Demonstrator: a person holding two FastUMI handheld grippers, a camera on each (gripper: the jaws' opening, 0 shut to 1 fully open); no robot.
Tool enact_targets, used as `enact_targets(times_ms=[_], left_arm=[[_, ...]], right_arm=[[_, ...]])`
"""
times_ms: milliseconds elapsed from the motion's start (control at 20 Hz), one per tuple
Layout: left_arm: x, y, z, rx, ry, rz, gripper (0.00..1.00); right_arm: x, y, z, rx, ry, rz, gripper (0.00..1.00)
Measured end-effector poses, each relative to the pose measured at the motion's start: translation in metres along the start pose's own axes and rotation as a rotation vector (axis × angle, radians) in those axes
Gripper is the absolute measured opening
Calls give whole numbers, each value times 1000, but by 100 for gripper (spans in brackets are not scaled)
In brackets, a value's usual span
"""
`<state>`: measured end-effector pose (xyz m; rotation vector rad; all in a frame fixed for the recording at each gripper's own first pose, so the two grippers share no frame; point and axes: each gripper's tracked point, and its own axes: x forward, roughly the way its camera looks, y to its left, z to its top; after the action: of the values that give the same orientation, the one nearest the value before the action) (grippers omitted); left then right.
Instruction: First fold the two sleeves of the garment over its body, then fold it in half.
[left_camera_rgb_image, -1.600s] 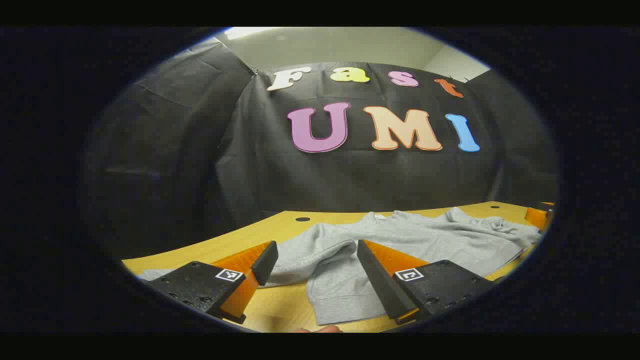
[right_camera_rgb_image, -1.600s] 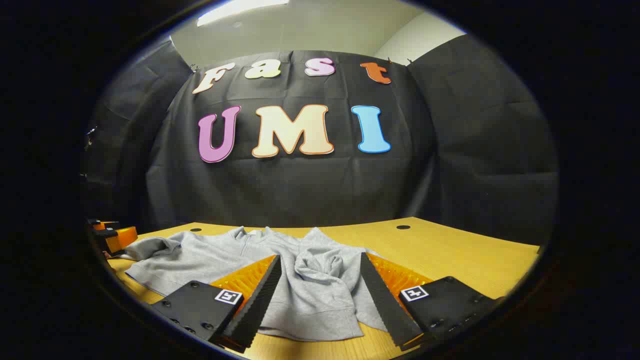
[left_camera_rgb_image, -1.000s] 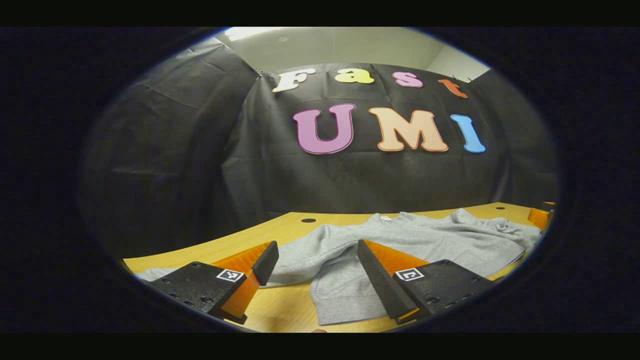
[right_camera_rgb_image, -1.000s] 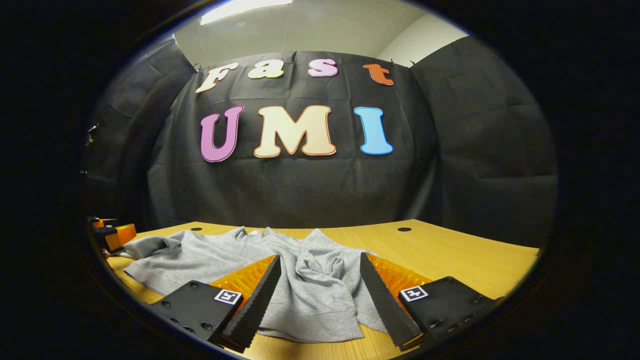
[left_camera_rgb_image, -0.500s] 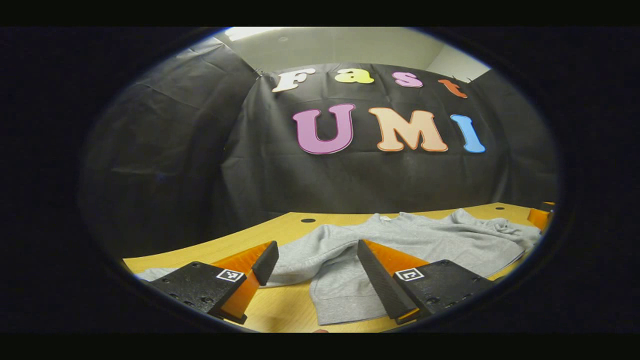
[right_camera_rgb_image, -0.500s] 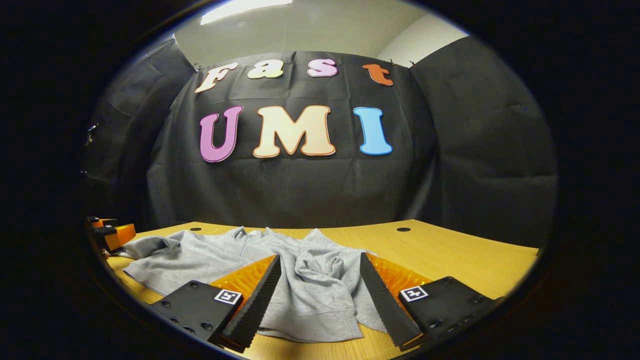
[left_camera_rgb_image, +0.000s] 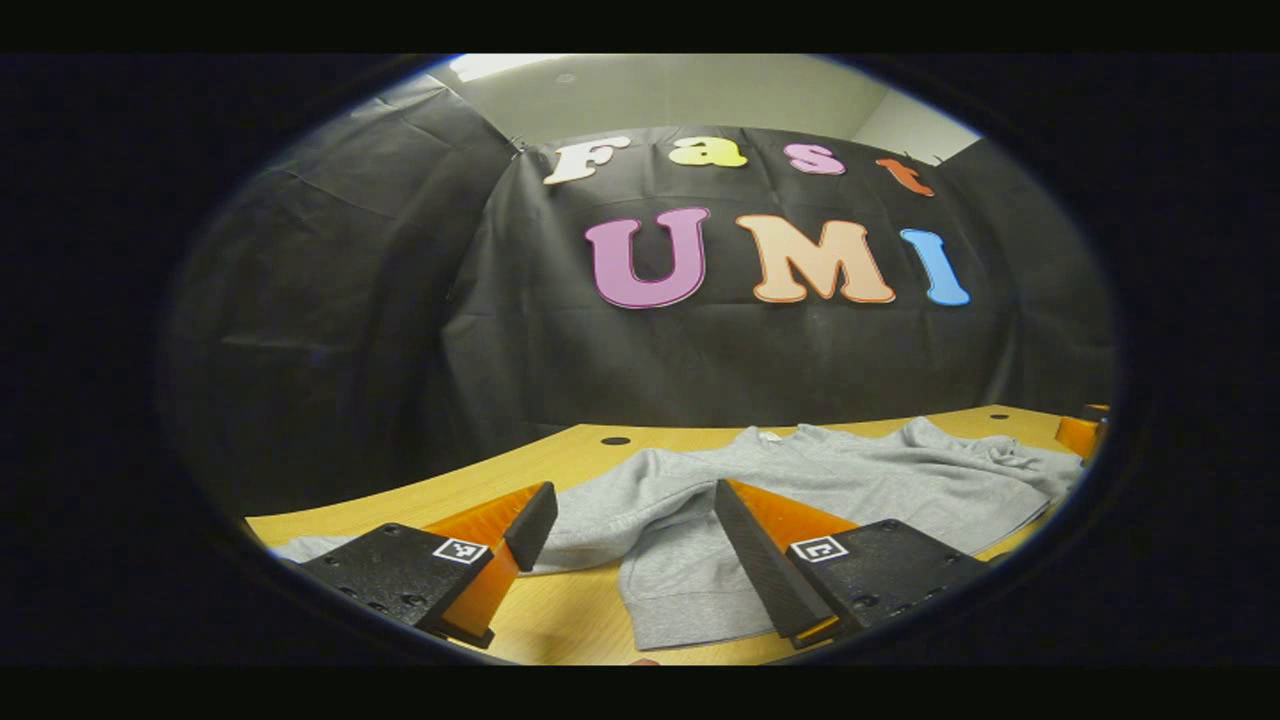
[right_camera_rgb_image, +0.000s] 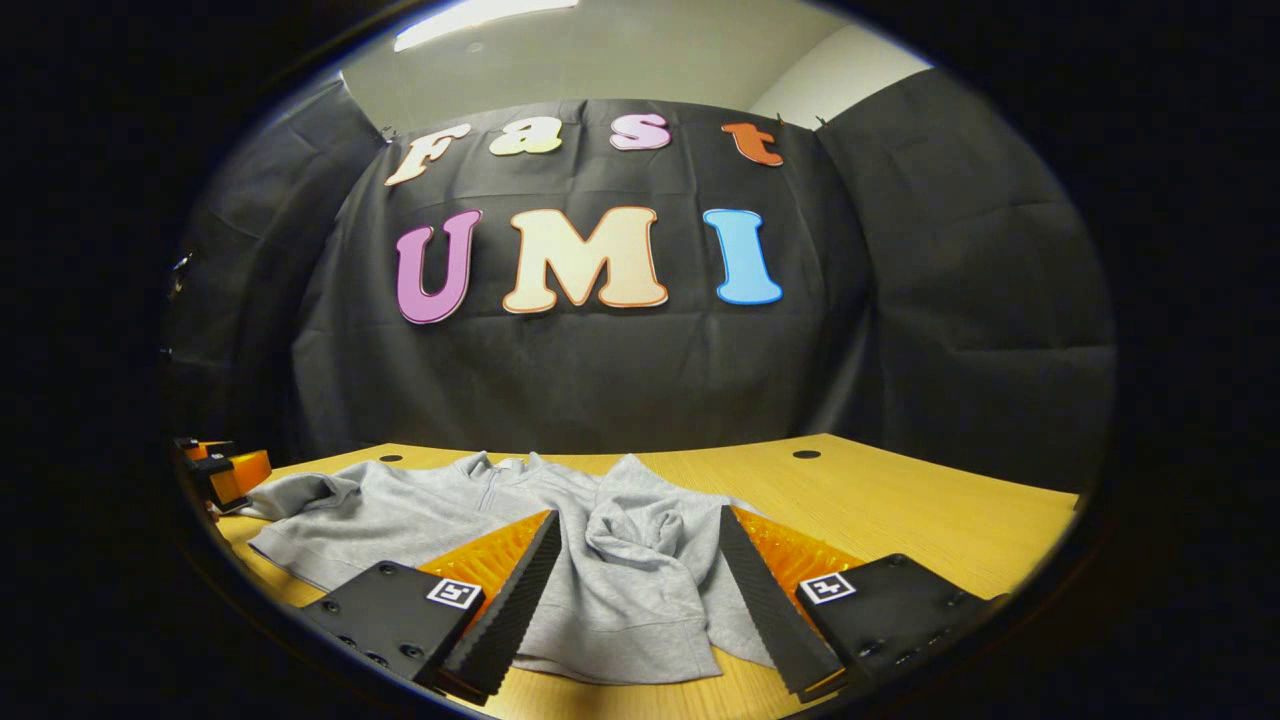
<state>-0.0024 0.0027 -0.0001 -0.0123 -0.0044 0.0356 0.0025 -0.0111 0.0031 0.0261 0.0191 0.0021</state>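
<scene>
A grey sweatshirt (left_camera_rgb_image: 850, 480) lies spread on the wooden table (left_camera_rgb_image: 560, 615). In the left gripper view one sleeve (left_camera_rgb_image: 680, 585) bends toward me, its cuff flat on the wood between my fingers. My left gripper (left_camera_rgb_image: 630, 515) is open just above it, holding nothing. In the right gripper view the sweatshirt (right_camera_rgb_image: 420, 515) stretches off to the left, with its other sleeve (right_camera_rgb_image: 640, 555) bunched in a rumpled heap. My right gripper (right_camera_rgb_image: 640, 530) is open, one finger on each side of that heap and neither pressing on it.
The right gripper's body (left_camera_rgb_image: 1078, 435) shows at the far right edge beyond the cloth, and the left gripper (right_camera_rgb_image: 232, 470) at the far left edge. Bare wood (right_camera_rgb_image: 900, 500) with a small round hole (right_camera_rgb_image: 806, 454) lies to the right. Black cloth walls close the back.
The left gripper turned slightly left at first, then held still. The right gripper's view wobbles a little. The sweatshirt and both sleeves lie as before.
</scene>
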Motion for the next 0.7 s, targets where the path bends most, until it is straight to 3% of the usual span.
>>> enact_targets(times_ms=[150, 350, 550, 700], left_arm=[[0, 0, 1, 0, 0, 0, 94], [0, 0, 1, 0, 0, -1, 94], [-1, 0, 1, 0, 0, -2, 94], [0, -1, 1, 0, 1, -5, 94]], right_arm=[[-1, -34, 28, -4, 7, -33, 99], [-17, -93, 35, -34, 126, -84, 99], [-40, -136, 12, -94, 275, -139, 97], [-54, -143, -27, -139, 424, -131, 98]])
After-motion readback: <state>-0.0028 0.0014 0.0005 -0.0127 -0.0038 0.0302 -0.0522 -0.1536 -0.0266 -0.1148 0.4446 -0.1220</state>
